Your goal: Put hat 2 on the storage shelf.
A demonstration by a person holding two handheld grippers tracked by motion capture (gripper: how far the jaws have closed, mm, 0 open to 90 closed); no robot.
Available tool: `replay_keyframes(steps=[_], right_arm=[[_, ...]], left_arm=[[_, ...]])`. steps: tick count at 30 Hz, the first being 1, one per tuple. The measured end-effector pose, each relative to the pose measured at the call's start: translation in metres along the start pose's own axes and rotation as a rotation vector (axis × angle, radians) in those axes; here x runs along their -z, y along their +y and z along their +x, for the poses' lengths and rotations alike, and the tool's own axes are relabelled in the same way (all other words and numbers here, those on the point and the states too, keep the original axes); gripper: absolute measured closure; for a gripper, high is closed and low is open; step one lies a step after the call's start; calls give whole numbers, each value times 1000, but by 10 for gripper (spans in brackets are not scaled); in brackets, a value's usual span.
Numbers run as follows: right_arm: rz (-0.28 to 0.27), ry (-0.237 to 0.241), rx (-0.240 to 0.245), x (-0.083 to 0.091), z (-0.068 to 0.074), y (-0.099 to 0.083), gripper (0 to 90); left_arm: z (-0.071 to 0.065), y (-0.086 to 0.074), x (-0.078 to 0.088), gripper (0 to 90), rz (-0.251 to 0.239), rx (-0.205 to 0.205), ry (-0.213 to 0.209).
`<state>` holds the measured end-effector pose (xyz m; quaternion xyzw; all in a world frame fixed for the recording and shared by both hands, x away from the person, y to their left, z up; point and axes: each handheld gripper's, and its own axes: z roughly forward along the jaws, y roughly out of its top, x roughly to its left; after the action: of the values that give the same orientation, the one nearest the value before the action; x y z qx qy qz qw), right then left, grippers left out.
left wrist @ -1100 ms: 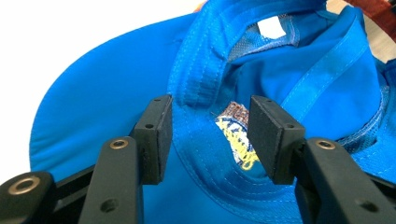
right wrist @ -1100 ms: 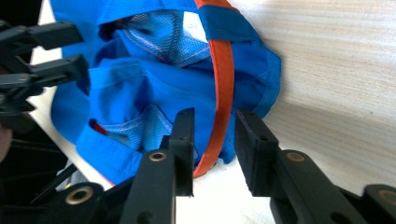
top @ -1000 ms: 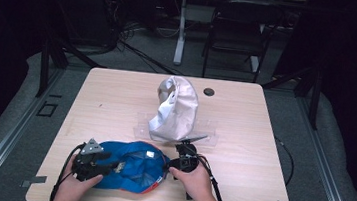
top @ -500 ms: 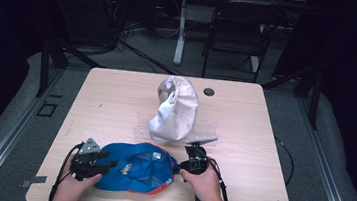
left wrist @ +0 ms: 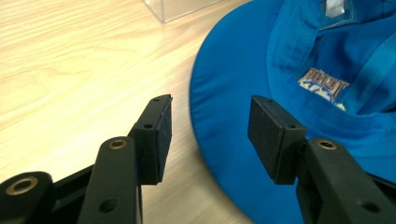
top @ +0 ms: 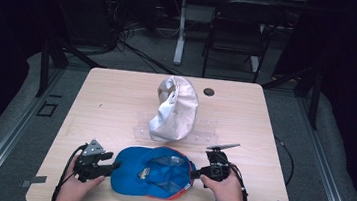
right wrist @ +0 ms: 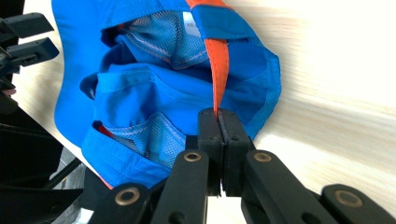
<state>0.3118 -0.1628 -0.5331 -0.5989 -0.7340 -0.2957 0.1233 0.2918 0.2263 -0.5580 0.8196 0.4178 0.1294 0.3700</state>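
While the left gripper [left wrist: 208,133] gapes, the right gripper [right wrist: 218,122] pinches one blue cap [top: 156,171]; one white cap [top: 175,109] behind.

The table [top: 115,109] is evenly lit from above against a dark room. In the right gripper view, wood toward 3 o'clock glares nearly white. The high view is soft, perhaps low resolution; shadows faint.

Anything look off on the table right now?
The blue fabric cap lies upside down, lining up, its orange strap pinched in the right gripper. The white cap leans askew on the clear plastic stand.
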Motion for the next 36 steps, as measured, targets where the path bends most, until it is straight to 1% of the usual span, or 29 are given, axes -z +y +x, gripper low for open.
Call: replay_keyframes(steps=[1, 3, 4, 5, 6, 7, 8, 9, 12, 13, 14, 15, 16, 17, 19, 21, 22, 27, 28, 29, 30, 31, 32, 33, 34, 35, 36], right_arm=[[-18, 1, -16, 3, -3, -2, 895], [-16, -5, -14, 10, -8, -4, 894], [-23, -13, -20, 12, -10, -6, 894], [-24, -10, -17, 15, -13, -7, 894], [-30, -17, -20, 17, -15, -8, 894], [-8, -73, 2, 22, -17, -8, 894], [-42, -23, -27, 21, -19, -10, 894], [-43, -19, -24, 22, -21, -11, 895], [-54, -15, -40, 26, -28, -14, 894], [-94, -18, -73, 24, -27, -16, 894], [-58, -25, -43, 27, -30, -16, 894], [-62, -17, -39, 27, -32, -17, 893], [-86, -41, -76, 26, -30, -19, 892], [-60, -29, -43, 28, -34, -18, 890], [-69, -17, -42, 28, -36, -20, 883], [-67, -21, -40, 28, -37, -20, 879], [-79, -20, -47, 27, -37, -21, 878], [-94, -2, -51, 26, -39, -22, 857], [-107, 11, -60, 26, -39, -23, 840], [-106, 9, -51, 27, -39, -23, 824], [-122, 36, -57, 27, -40, -24, 800], [-113, 30, -49, 29, -42, -23, 781], [-117, 40, -52, 30, -42, -24, 757], [-91, 4, -23, 34, -44, -23, 744], [-124, 54, -44, 31, -44, -24, 734], [-115, 55, -39, 31, -45, -24, 717], [-118, 66, -40, 31, -45, -24, 695]], left_arm=[[-1, 0, -1, 501, 3, -6, -2], [-3, 1, -2, 501, 8, -13, -7], [-4, 2, -2, 502, 9, -23, -5], [-5, 2, -3, 502, 10, -21, -8], [-6, 2, -3, 502, 8, -17, -9], [-7, 2, -4, 502, 7, -14, -9], [-7, 2, -4, 503, 7, -21, -10], [-7, 2, -4, 503, 8, -21, -13], [-9, 3, -5, 504, 7, -21, -17], [-9, 3, -5, 504, 3, -16, -23], [-9, 3, -5, 504, 1, -14, -27], [-10, 3, -5, 504, -1, -14, -27], [-10, 3, -6, 506, -4, -18, -22], [-11, 3, -6, 506, -9, -17, -19], [-11, 4, -6, 506, -5, -17, -23], [-12, 4, -6, 506, -9, -19, -22], [-12, 4, -6, 506, -11, -15, -22], [-15, 5, -6, 506, -22, -17, -35], [-16, 6, -7, 512, -24, -28, -38], [-17, 6, -7, 514, -24, -23, -42], [-18, 7, -7, 514, -24, -27, -47], [-19, 7, -8, 515, -26, -31, -47], [-20, 7, -9, 516, -23, -34, -49], [-22, 8, -9, 517, -23, -37, -51], [-23, 8, -10, 518, -22, -43, -52], [-24, 8, -11, 518, -27, -45, -49], [-26, 9, -12, 518, -26, -51, -53]])
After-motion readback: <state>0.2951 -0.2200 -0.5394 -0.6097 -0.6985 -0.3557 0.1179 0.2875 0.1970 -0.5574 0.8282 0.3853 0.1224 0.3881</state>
